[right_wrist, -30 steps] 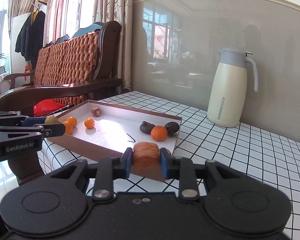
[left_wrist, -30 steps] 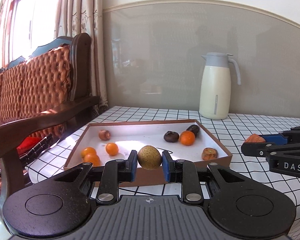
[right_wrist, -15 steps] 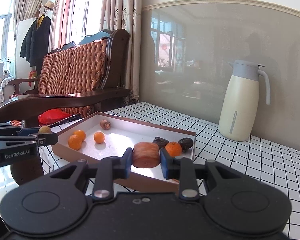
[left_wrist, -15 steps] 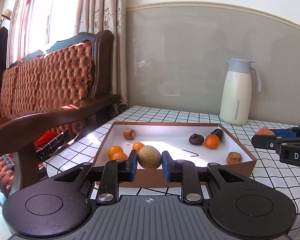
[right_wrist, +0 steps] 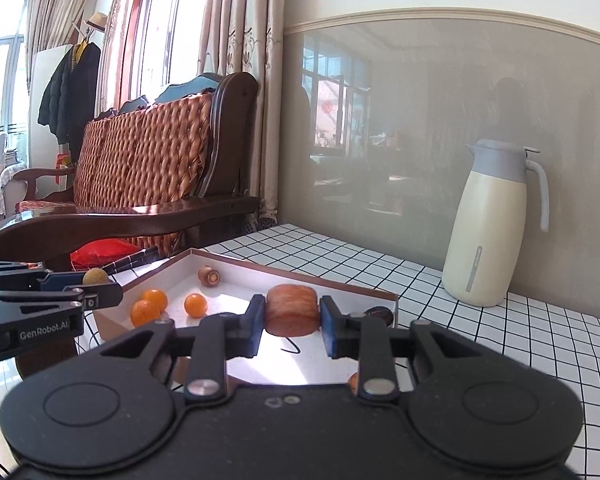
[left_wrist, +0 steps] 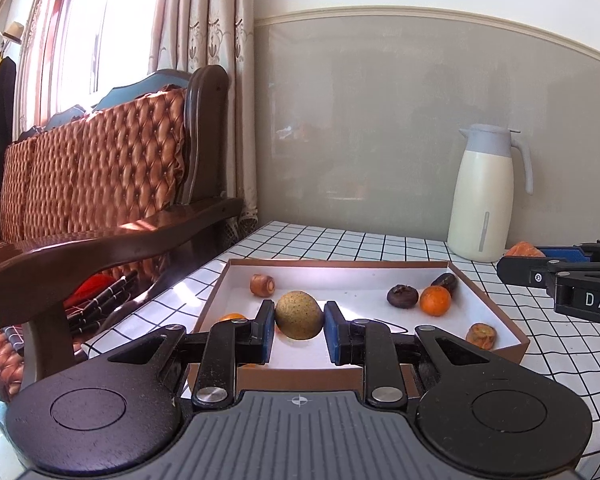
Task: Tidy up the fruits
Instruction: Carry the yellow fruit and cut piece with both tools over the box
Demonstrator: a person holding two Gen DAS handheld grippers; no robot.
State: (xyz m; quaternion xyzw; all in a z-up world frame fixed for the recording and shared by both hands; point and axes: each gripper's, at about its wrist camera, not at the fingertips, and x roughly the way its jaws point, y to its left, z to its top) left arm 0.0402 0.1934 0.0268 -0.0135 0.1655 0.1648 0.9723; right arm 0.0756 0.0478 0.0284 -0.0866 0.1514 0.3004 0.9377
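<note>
Fruits are split between the shallow brown box (left_wrist: 496, 312) on the checked bench (left_wrist: 340, 240) and the two grippers. Left gripper (left_wrist: 299, 326) has its fingers (left_wrist: 265, 330) clenched on a speckled yellow-green fruit (left_wrist: 299, 314), held above the near edge of the box. Right gripper (right_wrist: 292, 322) is clamped on a ribbed orange-brown fruit (right_wrist: 293, 309), also over the near side of the box. Inside the box: small oranges (right_wrist: 152, 306) at its left end, a dark fruit (left_wrist: 402, 296) and one orange (left_wrist: 435, 300) touching at the far right, a brown fruit (left_wrist: 262, 284) toward the far left, a shrivelled one (left_wrist: 481, 335) at the near right corner. Step in hand, by my reading: carry each fruit in over the box wall and set it down. Advice: clear the rim fully before lowering, pick bare white floor in the box middle, away from the black squiggle mark (right_wrist: 290, 348) only if it matters, and put like beside like. Round fruit may roll, so lower until it rests on the floor before letting go, one gripper at a time. The cream jug (left_wrist: 486, 196) behind the box is well clear.
</note>
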